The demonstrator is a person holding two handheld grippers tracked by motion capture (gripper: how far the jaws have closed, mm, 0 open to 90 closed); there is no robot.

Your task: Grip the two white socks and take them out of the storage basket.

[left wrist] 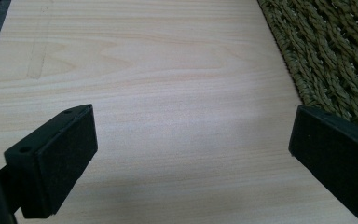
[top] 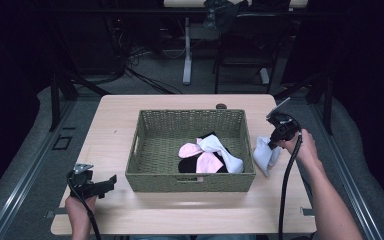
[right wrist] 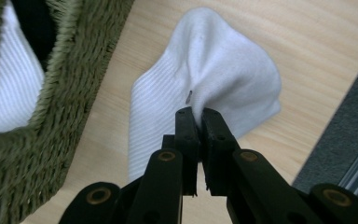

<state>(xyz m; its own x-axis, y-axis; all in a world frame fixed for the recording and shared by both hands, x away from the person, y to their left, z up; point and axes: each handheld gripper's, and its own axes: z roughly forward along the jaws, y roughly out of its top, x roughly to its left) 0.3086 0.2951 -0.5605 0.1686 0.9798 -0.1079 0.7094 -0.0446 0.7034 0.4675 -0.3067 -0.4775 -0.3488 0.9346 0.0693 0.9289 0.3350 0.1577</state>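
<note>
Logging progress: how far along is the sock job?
Done: one white sock is out of the basket, pinched by the right gripper over the table. Left: the pink, black and white socks inside. The left gripper waits open.

black sock [top: 186,165] mostly hidden under pink socks [top: 200,156]; basket [right wrist: 25,154] cut off by edge

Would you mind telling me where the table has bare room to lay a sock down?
The table is bare along its near edge in front of the basket, and left of the basket ahead of the left tool. The basket's right half is crowded with socks, and a white sock takes the strip on its right.
</note>
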